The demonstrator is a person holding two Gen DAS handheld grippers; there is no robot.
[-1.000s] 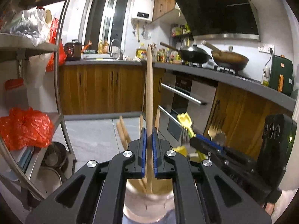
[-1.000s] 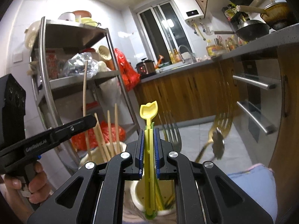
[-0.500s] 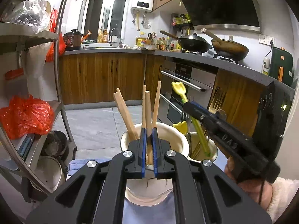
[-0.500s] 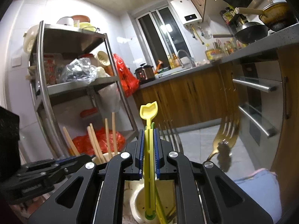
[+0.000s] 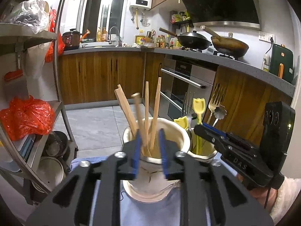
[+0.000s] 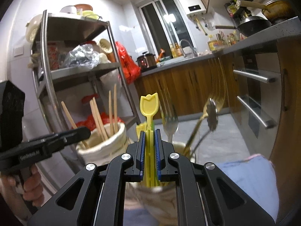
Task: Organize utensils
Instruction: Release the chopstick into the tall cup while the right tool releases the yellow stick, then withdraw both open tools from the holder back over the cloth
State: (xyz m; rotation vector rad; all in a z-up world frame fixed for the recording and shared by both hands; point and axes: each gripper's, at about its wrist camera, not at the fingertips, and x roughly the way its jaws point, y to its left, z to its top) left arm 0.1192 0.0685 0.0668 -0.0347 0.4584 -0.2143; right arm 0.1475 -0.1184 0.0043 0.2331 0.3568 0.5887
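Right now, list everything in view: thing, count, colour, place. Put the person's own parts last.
large crock: one, cream, on the blue cloth, centre.
wooden sticks: about five, tan, upright in the large crock.
small crock: one, cream, right of the large crock.
yellow tulip-ended utensils: two, in the small crock; one between the right jaws.
forks: two, one silver, one gold, in the small crock.
blue cloth: one, under the crocks.
metal rack: one, steel, left.
woks: two, dark, on the hob.
left gripper: black, jaws just opening, apart around the sticks.
right gripper: black, shut on a yellow utensil.
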